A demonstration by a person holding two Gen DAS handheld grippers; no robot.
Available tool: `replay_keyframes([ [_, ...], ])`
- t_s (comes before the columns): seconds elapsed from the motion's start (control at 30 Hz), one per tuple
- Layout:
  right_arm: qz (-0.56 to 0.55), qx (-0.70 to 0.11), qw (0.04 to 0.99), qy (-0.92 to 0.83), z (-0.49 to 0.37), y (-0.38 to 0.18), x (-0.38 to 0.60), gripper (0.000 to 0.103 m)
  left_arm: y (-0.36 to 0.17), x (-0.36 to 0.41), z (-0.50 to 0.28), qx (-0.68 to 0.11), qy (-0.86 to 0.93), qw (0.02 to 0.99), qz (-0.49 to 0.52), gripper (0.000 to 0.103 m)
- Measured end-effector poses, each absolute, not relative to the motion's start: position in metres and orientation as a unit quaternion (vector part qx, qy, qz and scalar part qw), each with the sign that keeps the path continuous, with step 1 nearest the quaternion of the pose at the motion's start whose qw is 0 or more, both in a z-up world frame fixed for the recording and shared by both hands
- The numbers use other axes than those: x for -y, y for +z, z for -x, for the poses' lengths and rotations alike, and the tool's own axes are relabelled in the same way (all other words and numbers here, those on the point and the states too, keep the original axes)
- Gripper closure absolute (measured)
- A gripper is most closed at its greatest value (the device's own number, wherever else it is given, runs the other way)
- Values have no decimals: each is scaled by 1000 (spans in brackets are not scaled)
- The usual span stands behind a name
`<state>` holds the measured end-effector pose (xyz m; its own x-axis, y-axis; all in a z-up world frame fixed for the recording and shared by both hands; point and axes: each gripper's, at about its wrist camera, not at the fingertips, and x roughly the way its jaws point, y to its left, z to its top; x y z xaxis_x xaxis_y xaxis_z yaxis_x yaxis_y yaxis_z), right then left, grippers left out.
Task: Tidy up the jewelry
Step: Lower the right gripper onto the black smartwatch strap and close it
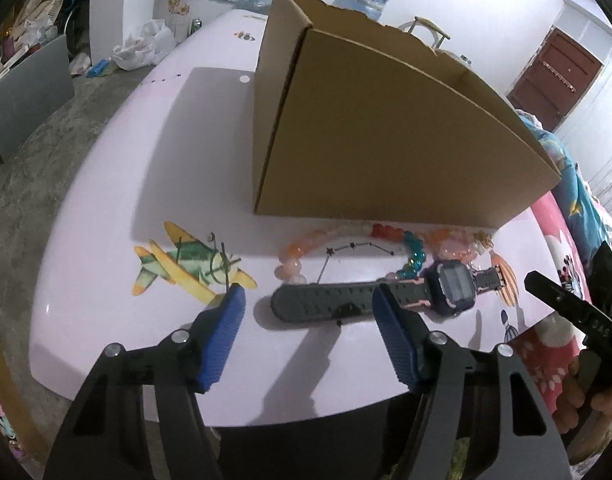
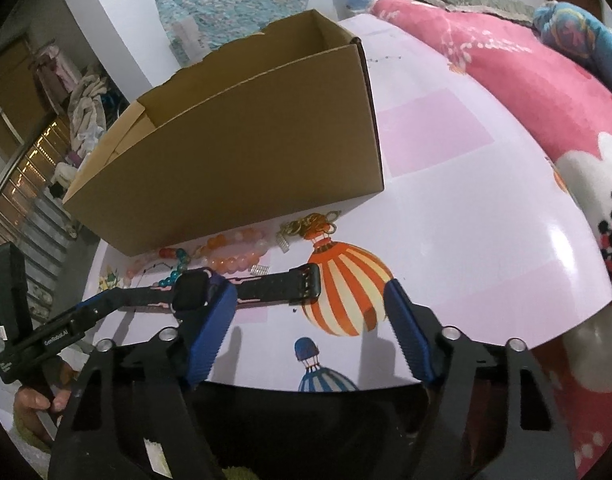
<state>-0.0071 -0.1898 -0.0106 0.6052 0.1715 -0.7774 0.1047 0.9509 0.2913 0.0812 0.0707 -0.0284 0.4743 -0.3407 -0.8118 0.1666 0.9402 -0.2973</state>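
A dark digital watch (image 1: pixel 450 286) with a long black strap lies flat on the pink table (image 1: pixel 105 200) in front of an open cardboard box (image 1: pixel 386 140). A bead bracelet (image 1: pixel 306 246) of orange, red and teal beads lies between watch and box. My left gripper (image 1: pixel 310 304) is open, its blue fingers either side of the strap end. In the right wrist view the watch (image 2: pixel 193 292), beads (image 2: pixel 225 252), a gold chain (image 2: pixel 310 224) and box (image 2: pixel 241 152) show. My right gripper (image 2: pixel 306 300) is open, above the watch's buckle end.
Pink and blue blankets (image 2: pixel 546 100) lie along the table's right side. A white plastic bag (image 1: pixel 145 44) sits at the table's far left corner. The table's near edge (image 1: pixel 265 420) runs just under my fingers. Small clear clips (image 2: pixel 259 269) lie by the beads.
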Motion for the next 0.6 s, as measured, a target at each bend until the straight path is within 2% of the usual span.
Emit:
replay_keyframes([
  [0.17, -168, -458, 873, 24, -2, -20, 192, 55, -27, -76, -84, -496, -181, 840, 131, 48],
  [0.27, -175, -470, 865, 26, -5, -26, 193, 65, -18, -81, -81, -481, -206, 837, 160, 48],
  [0.6, -162, -469, 868, 21, -7, -25, 189, 67, -23, -98, -88, -476, -278, 772, 315, 49],
])
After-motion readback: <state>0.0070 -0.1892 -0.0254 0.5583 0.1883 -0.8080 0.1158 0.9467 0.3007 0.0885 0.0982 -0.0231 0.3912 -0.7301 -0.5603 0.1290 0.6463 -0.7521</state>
